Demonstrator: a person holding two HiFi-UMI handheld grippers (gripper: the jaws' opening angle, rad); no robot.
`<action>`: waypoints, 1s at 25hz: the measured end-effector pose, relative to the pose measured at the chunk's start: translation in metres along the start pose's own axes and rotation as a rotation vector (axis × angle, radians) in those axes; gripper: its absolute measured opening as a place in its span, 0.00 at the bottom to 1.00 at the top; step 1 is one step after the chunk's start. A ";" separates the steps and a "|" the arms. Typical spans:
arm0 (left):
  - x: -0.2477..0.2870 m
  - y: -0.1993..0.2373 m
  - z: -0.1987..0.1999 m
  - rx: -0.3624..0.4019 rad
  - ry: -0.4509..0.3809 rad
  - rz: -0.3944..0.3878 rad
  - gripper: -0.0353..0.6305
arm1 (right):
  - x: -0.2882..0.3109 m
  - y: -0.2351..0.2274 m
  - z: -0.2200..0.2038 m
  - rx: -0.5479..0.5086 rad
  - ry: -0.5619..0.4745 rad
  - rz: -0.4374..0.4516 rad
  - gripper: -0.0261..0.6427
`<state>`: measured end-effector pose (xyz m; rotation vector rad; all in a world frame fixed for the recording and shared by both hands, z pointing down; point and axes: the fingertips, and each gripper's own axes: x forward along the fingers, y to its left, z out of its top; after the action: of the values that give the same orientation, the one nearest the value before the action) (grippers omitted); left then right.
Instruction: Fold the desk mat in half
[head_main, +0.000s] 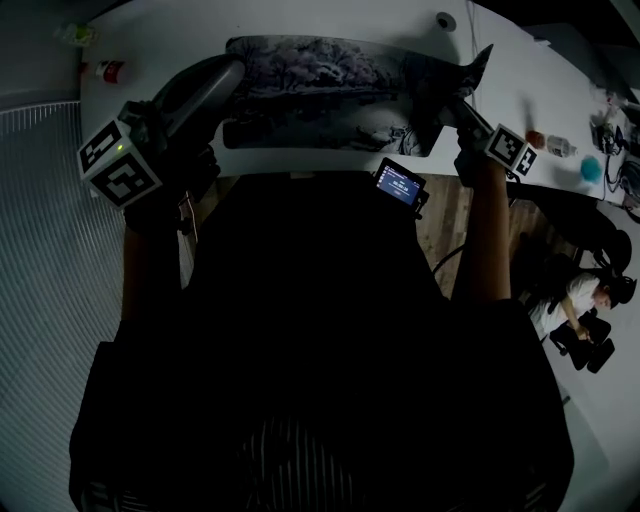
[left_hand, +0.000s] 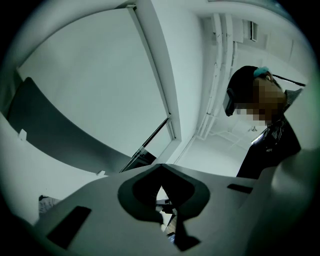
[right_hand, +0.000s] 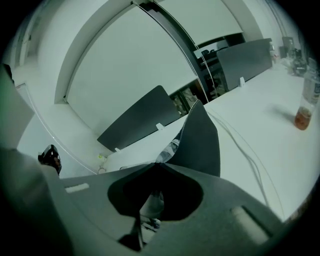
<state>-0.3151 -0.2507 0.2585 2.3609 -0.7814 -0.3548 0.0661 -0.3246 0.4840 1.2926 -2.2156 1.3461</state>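
Desk mat (head_main: 330, 95): long axis laid left-right across bench (head_main: 560, 90), right corner raised, pointing up.
Right claw (right_hand: 159, 167): clenched on that corner.
Left claw (left_hand: 162, 167): clenched.

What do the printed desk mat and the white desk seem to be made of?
Dark printed rectangular desk mat: probably flexible rubber or foam with a printed top; its lifted corner bends, and the underside is plain, matte. White desk: probably laminate, smooth and even.

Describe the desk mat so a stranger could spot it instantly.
On the long white desk, across its middle, lies the desk mat: a wide sheet with a dark grey print. Far bigger than anything nearby, it has its right corner lifted, pinched by the right gripper.
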 end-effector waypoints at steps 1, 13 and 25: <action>-0.007 0.003 0.005 0.003 0.007 -0.004 0.06 | 0.004 0.010 -0.002 0.000 -0.004 0.003 0.08; -0.052 0.044 0.012 0.077 0.066 -0.063 0.06 | 0.085 0.113 -0.031 -0.117 0.045 0.074 0.08; -0.068 0.029 0.000 0.073 0.081 -0.149 0.06 | 0.171 0.227 -0.089 -0.296 0.299 0.237 0.08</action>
<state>-0.3820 -0.2275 0.2807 2.4928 -0.5918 -0.2950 -0.2304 -0.3073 0.4994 0.6968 -2.2935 1.1393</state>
